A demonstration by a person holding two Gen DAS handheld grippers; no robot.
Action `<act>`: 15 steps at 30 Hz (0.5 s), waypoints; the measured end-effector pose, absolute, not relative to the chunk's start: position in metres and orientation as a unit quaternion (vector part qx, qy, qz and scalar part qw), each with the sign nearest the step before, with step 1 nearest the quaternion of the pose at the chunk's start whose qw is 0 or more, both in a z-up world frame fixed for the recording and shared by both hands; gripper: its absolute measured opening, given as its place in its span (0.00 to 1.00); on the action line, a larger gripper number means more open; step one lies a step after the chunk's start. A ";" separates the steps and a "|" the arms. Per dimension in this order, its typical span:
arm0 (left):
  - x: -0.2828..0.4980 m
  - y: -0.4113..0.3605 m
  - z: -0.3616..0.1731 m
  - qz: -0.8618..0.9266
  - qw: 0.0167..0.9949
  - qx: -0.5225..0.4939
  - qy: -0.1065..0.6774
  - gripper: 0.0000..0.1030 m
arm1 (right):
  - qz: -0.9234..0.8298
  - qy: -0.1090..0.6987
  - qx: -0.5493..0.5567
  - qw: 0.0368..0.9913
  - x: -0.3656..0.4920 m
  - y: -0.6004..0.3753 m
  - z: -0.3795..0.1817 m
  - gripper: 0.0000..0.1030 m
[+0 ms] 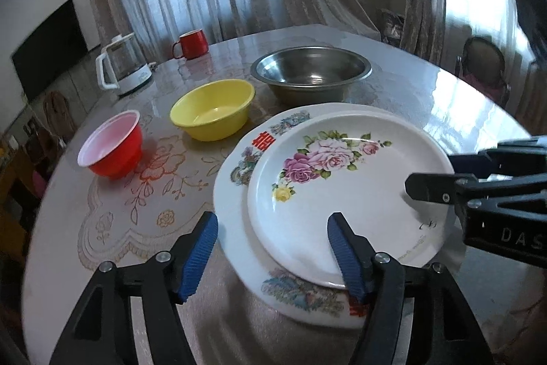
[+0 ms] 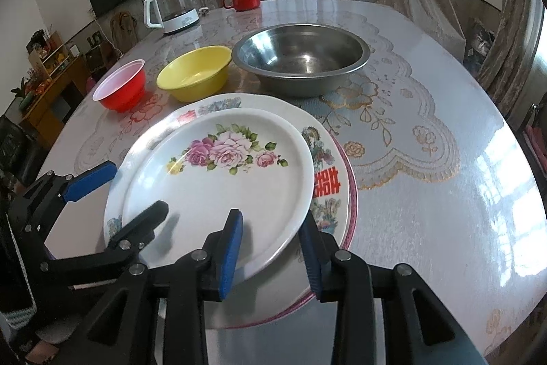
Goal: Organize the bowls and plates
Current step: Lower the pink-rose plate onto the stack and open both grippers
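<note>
Two plates sit stacked near the table's front, rose plate [image 2: 218, 173] atop the bigger plate [image 2: 328, 190], both grippers [image 1: 273, 248] [image 2: 273, 248] released around its rim; nesting the three bowls [image 2: 196, 72] seems next.

Both grippers are angled downward; the left gripper [image 1: 271, 243] is held with jaws spread wide (blue pads), the right gripper [image 2: 273, 250] narrower, parted.
</note>
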State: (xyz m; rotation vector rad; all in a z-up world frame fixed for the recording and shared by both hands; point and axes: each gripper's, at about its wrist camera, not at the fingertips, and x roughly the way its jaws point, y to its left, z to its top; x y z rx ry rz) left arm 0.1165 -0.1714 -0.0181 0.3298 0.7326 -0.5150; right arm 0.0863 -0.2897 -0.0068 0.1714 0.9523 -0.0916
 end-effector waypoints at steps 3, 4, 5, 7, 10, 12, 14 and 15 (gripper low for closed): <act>0.117 -0.164 -0.016 -0.244 0.891 0.144 0.354 0.68 | -0.044 0.463 0.081 0.882 0.085 -0.288 -0.006 0.34; 0.117 -0.161 -0.015 -0.240 0.893 0.143 0.354 0.70 | -0.045 0.464 0.079 0.881 0.084 -0.288 -0.006 0.34; 0.117 -0.159 -0.015 -0.238 0.894 0.141 0.353 0.70 | -0.045 0.466 0.077 0.880 0.083 -0.288 -0.005 0.34; 0.116 -0.155 -0.014 -0.234 0.896 0.135 0.353 0.70 | -0.044 0.469 0.072 0.879 0.082 -0.287 -0.005 0.34; 0.115 -0.149 -0.011 -0.233 0.898 0.122 0.353 0.71 | -0.046 0.467 0.064 0.881 0.079 -0.287 -0.003 0.35; 0.115 -0.144 -0.008 -0.232 0.900 0.113 0.351 0.71 | -0.044 0.465 0.066 0.882 0.077 -0.288 -0.002 0.35; 0.114 -0.141 -0.006 -0.230 0.902 0.107 0.349 0.72 | -0.040 0.465 0.071 0.882 0.076 -0.288 -0.002 0.35; 0.114 -0.139 -0.004 -0.229 0.903 0.104 0.349 0.72 | -0.037 0.464 0.073 0.882 0.076 -0.288 -0.001 0.35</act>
